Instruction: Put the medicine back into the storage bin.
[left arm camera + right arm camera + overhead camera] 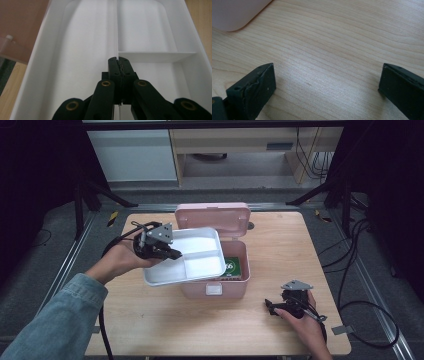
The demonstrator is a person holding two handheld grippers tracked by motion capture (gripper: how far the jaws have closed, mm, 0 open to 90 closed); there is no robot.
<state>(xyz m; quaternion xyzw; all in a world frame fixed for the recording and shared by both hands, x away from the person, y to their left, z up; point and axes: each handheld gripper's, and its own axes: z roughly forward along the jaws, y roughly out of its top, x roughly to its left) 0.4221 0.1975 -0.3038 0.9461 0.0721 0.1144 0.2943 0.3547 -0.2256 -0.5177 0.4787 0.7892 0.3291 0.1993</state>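
Black left tongs pinch the centre divider wall of the white plastic divided tray, holding it tilted over the open pink plastic box on the wooden worktop. Right tongs rest spread wide on bare wood, near the box's corner.

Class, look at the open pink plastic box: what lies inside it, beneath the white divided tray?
Inside the pink plastic box, a green packet shows at the right. The white divided tray, held by the left hand-held gripper, covers the rest, so anything else there is hidden.
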